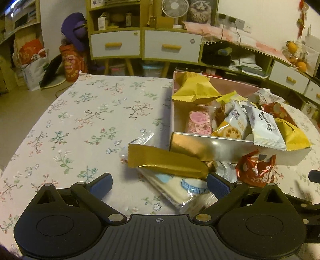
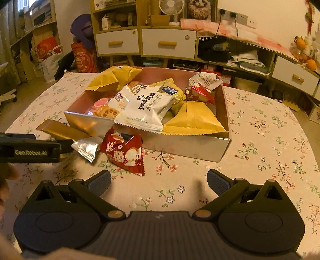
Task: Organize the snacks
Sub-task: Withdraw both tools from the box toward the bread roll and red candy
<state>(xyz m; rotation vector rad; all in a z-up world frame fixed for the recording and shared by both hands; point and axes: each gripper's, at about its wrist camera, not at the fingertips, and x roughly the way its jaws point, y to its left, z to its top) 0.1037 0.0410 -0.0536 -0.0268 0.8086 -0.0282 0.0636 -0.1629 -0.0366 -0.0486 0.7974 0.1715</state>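
A shallow box (image 1: 210,143) (image 2: 186,144) on the floral tablecloth holds several snack packets, among them a white packet (image 2: 144,108) and yellow bags (image 2: 192,120). Outside its front wall lie a gold bar wrapper (image 1: 168,162) (image 2: 60,130), a clear packet with white biscuits (image 1: 178,188), a silver packet (image 2: 86,148) and a red packet (image 1: 256,170) (image 2: 124,154). My left gripper (image 1: 159,184) is open, low over the biscuit packet, its right pad by the gold bar's end. My right gripper (image 2: 159,182) is open over bare cloth, just short of the red packet.
The table (image 2: 270,140) has bare cloth at the left in the left wrist view and to the right of the box. Behind stand cabinets with drawers (image 2: 168,43), a fan (image 2: 172,8), bags on the floor (image 2: 84,58) and oranges (image 2: 311,64) on a side unit.
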